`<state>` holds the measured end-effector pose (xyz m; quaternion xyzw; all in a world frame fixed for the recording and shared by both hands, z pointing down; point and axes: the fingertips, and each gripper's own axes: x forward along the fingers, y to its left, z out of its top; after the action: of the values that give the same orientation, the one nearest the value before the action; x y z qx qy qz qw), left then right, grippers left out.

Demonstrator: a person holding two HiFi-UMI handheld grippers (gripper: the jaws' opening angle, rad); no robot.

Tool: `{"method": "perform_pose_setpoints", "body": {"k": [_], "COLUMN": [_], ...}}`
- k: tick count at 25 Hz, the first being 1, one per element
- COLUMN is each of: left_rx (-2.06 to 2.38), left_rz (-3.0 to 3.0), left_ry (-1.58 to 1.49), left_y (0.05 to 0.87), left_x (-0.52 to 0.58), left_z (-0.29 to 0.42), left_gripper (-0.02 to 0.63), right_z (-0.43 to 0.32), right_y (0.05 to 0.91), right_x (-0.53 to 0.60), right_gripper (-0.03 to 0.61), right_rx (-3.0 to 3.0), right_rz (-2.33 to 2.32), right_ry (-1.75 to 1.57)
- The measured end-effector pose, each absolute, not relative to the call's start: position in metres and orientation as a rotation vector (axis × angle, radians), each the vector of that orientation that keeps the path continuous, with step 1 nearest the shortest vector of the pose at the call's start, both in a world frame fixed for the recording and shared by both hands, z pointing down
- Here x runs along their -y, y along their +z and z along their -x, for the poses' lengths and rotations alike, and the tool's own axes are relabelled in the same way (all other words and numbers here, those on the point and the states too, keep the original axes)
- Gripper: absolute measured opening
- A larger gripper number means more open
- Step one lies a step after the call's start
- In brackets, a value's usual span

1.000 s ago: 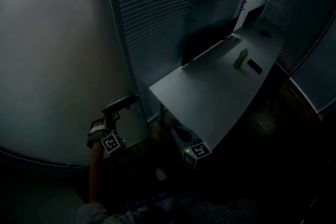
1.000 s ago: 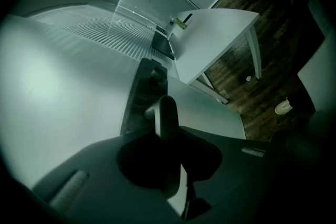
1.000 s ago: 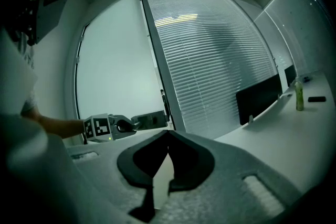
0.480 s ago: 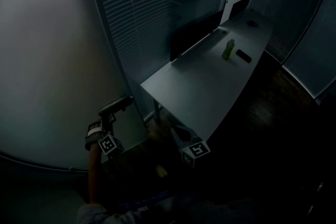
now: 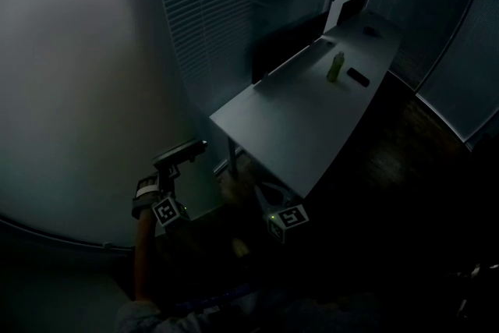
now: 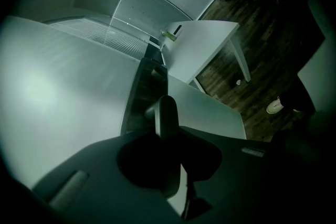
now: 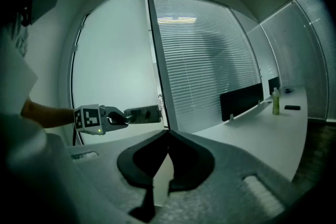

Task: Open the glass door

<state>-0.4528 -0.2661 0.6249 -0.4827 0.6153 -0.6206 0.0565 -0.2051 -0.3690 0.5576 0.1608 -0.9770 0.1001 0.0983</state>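
Half the handle (image 6: 167,113) behind left jaws

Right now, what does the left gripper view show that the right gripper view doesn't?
Left gripper view only: the wood floor and a white shoe on it.

Right gripper view only: the left gripper seen from the side, clamped on the handle, with the forearm behind it. The right gripper's own jaws are together, with nothing between them.

Both: the handle, the table, the bottle and the blinds.
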Motion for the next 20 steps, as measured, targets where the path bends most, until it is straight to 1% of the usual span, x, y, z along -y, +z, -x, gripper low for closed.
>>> {"method": "perform_pose_setpoints", "body": {"k": [20], "left_rx": [-1.746], "left_rz": [1.516], "left_ry": [-1.820], "left_y": [0.619], "left_x": [0.231], "left_z": [0.391], "left_gripper": [0.055], "right_z": [0.159], "right_y": [0.551], "right_x": [0.315], "right_gripper": [0.002], "right_rx": [2.871], "right_rz": [-0.579], "right_ry": [0.309]}}
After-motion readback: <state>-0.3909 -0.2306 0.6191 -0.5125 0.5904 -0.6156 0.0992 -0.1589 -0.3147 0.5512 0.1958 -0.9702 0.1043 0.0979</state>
